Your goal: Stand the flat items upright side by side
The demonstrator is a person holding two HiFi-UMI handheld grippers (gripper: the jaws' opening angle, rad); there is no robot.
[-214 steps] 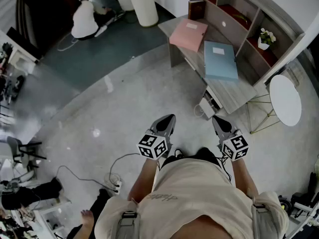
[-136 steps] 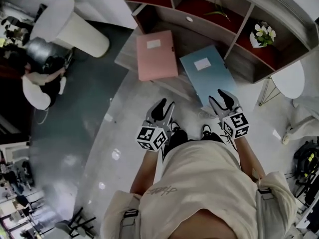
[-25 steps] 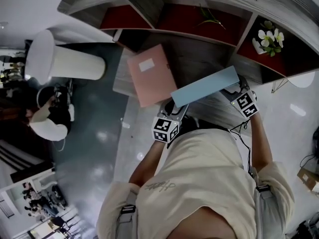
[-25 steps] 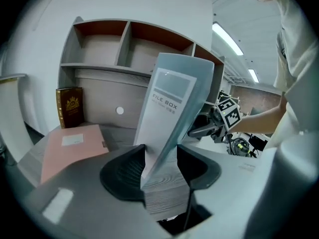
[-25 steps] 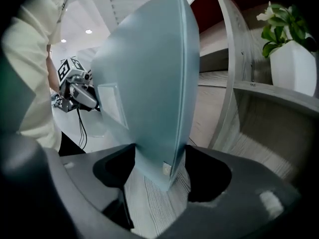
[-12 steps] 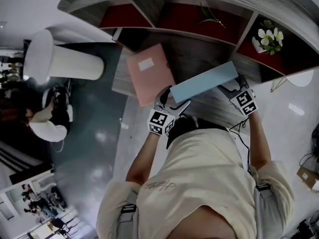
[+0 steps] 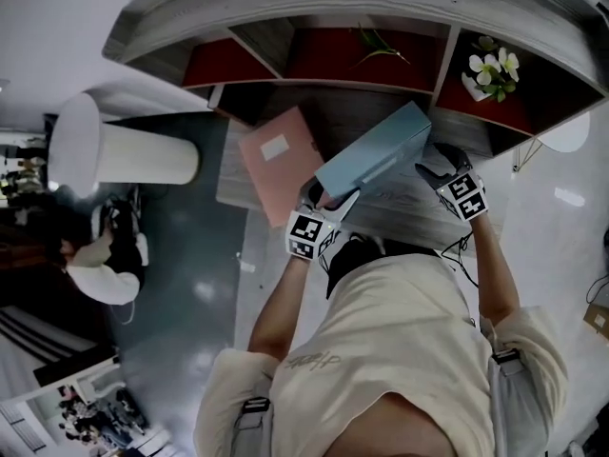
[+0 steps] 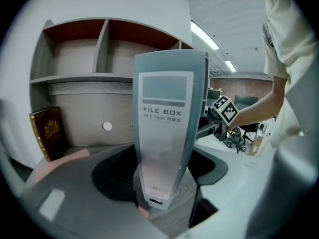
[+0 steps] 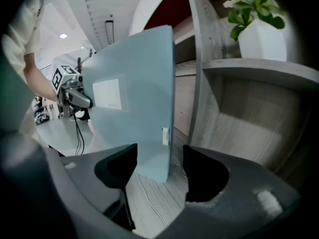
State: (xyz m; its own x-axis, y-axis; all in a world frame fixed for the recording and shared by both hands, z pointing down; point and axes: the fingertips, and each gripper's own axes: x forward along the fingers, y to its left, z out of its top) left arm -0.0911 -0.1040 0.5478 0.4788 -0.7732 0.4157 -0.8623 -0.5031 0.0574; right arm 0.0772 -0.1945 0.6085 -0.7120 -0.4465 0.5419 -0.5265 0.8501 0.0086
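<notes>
We list: our left tongs (image 7: 328, 201), jaws just closed onto the end of the file box (image 7: 371, 155); our right tongs (image 7: 433, 165), jaws closing, straddle its corner, one pad apart. Both arms outstretched.

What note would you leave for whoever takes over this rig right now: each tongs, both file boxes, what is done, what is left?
Left tongs: straddle the spine foot of the light blue rectangular file box, jaws just closing; whether pads press is unclear.
Right tongs: around its opposite edge, jaws just closing, gap showing, open.
Blue box: upright on the grey wooden desk.
Pink rectangular file box: flat on desk beside it.
Done: blue upright. Left: stand pink alongside.
</notes>
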